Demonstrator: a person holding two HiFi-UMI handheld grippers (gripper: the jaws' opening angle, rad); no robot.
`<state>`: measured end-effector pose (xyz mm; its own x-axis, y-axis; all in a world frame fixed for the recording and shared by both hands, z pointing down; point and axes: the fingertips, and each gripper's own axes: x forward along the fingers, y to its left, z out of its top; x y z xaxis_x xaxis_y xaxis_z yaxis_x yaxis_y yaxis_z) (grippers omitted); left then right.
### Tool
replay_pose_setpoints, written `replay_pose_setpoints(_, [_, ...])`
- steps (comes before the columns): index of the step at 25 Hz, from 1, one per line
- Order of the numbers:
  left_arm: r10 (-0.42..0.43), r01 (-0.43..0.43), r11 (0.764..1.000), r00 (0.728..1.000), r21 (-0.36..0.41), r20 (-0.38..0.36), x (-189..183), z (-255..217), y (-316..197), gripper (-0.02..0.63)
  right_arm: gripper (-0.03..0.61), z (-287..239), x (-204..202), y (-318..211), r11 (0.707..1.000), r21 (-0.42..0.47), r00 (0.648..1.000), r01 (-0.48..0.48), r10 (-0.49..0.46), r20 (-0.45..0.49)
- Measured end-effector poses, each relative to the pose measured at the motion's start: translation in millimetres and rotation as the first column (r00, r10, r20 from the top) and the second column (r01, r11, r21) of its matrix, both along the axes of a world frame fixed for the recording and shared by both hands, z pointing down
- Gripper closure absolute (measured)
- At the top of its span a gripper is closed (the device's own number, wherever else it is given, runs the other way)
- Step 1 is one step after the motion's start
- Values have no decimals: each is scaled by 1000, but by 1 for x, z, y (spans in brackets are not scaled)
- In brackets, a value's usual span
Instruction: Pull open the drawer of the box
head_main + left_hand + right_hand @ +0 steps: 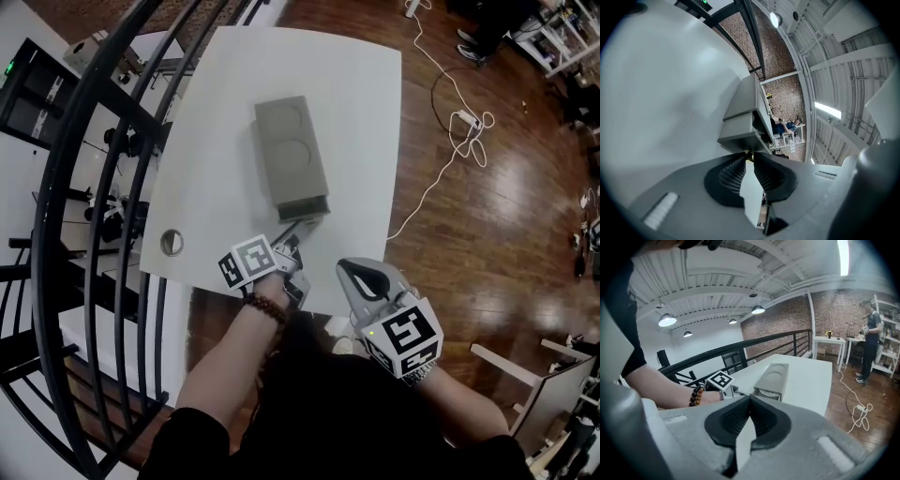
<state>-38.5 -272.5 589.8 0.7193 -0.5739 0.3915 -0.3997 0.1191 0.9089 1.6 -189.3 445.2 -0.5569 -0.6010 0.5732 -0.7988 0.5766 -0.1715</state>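
From the head view, the gray box [291, 155] is lying on the white table [356, 112], and its drawer [305, 208] is sticking out a little at the end facing the person. The left gripper [296, 232] is reaching up to that drawer front. The right gripper [354, 277] is hanging off the table's edge, close to the person's body.

In the left gripper view, the jaws are pressing together, and their tips are pinching a small yellowish bit at the drawer's [743, 126] lower front edge.

In the right gripper view, the right gripper's [749, 399] jaws are meeting with nothing between them, and they are pointing toward the box [773, 376]. Something pale is showing inside the drawer's [766, 392] gap.
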Motion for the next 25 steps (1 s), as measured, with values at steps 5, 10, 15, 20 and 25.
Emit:
replay_pose_setpoints(5, [-1,1,1000,1000,0,10,4,1,11,548,586,-3,5,6,1000,9,1000,13,-13,-1])
replay_pose_setpoints(10, [-6,6,1000,1000,-3,23,6,4,25,548,586,-5,7,15,999,22,1000,28,-28,3])
replay_pose_setpoints(15, [-15,15,1000,999,-3,34,5,6,40,548,586,-7,8,28,999,34,999,40,-40,9])
replay_pose_setpoints(20, [-21,21,1000,999,-5,45,5,7,53,548,586,-9,11,37,998,41,999,49,-50,15])
replay_pose_setpoints(25, [-25,26,1000,998,-5,51,8,5,67,548,586,-13,15,48,997,50,998,58,-59,18])
